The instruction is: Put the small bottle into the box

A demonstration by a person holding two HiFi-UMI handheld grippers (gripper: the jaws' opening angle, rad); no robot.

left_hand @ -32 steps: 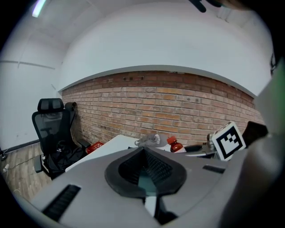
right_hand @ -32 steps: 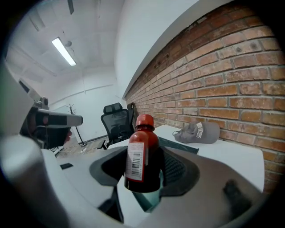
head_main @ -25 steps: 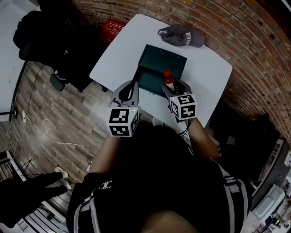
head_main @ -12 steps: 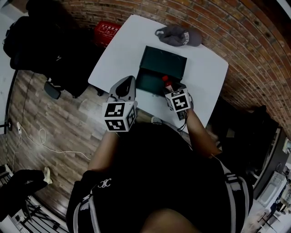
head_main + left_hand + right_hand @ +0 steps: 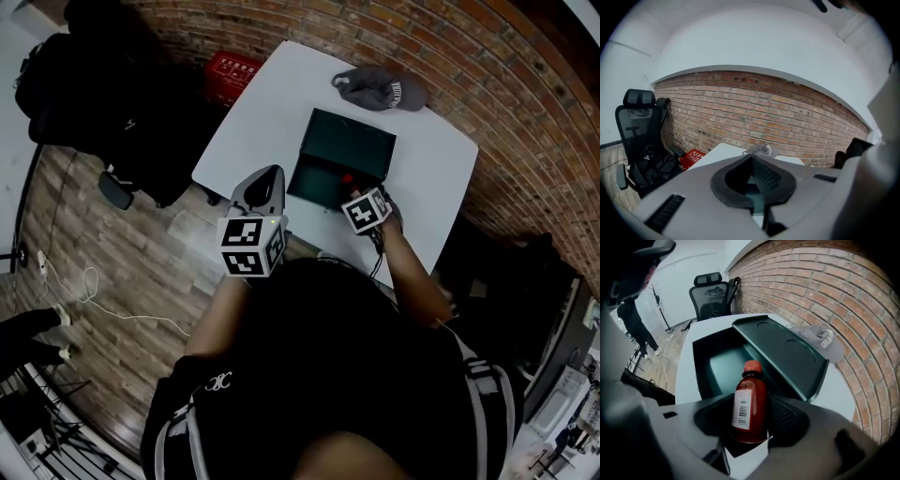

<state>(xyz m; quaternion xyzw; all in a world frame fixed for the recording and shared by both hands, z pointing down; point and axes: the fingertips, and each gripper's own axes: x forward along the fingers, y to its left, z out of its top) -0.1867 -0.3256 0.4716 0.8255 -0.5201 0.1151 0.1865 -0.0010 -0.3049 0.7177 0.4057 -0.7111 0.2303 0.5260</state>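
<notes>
The small bottle [image 5: 749, 401], full of red liquid with a red cap and a white barcode label, stands upright between the jaws of my right gripper [image 5: 750, 422], which is shut on it. Just beyond it the dark green box [image 5: 719, 363] lies open, its lid [image 5: 785, 352] tilted back to the right. In the head view the right gripper [image 5: 361, 199] holds the bottle [image 5: 349, 178] at the box's [image 5: 330, 178] near edge. My left gripper [image 5: 265, 183] hovers left of the box, off the table's front edge, shut with nothing in it; its tips [image 5: 751, 158] meet.
The box sits on a white table [image 5: 267, 98] by a brick wall. A grey cap [image 5: 380, 89] lies at the table's far side. A black office chair [image 5: 712, 294] and a red case [image 5: 693, 157] stand left of the table. A person [image 5: 635, 319] stands further off.
My right gripper has carried the bottle down and forward to the box's near edge. The left gripper has stayed beside the box, shut.
</notes>
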